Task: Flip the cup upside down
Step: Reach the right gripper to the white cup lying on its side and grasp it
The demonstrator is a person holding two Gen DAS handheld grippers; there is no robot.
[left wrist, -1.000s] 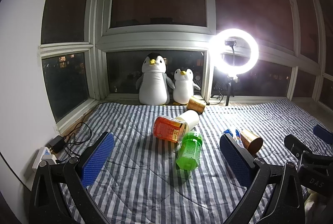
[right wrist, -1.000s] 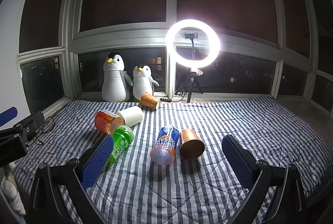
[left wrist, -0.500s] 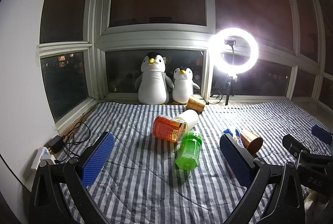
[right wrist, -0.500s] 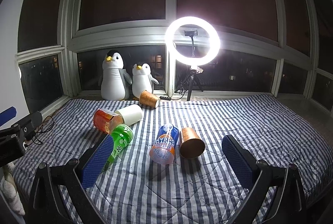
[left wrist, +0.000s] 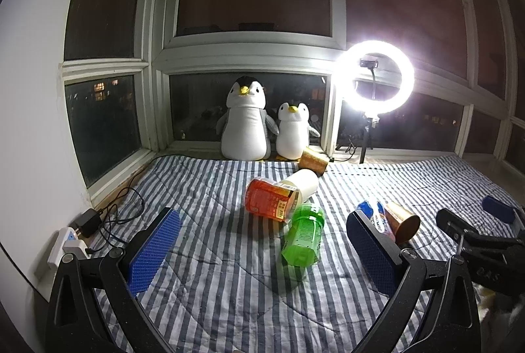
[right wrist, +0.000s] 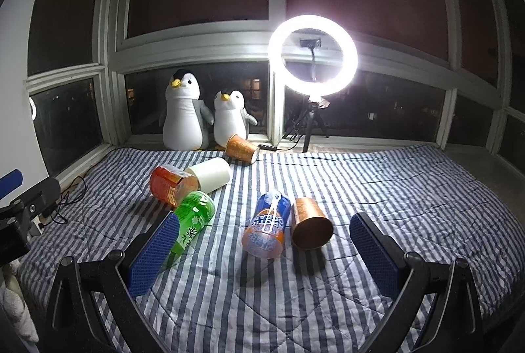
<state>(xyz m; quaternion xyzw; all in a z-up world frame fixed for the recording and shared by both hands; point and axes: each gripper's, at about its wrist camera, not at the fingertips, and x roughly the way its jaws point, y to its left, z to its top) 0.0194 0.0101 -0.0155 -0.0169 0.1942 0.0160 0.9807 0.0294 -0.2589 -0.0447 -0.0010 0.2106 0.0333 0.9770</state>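
Note:
Several cups lie on their sides on a striped blanket (right wrist: pixel 377 185). A copper cup (right wrist: pixel 310 223) lies nearest my right gripper, beside a blue and orange cup (right wrist: pixel 266 230). It also shows in the left wrist view (left wrist: pixel 403 220). A green cup (left wrist: pixel 303 234), a red cup (left wrist: pixel 270 198), a white cup (left wrist: pixel 303 184) and a second copper cup (left wrist: pixel 313 158) lie further left and back. My left gripper (left wrist: pixel 262 249) is open and empty, above the blanket short of the green cup. My right gripper (right wrist: pixel 264 256) is open and empty, short of the blue and copper cups.
Two plush penguins (left wrist: pixel 244 124) stand on the window sill at the back. A bright ring light on a tripod (right wrist: pixel 313 52) stands to their right. A power strip with a charger and cables (left wrist: pixel 77 236) lies by the left wall.
Both views have shifted only slightly; the cups lie where they were and both grippers stay open.

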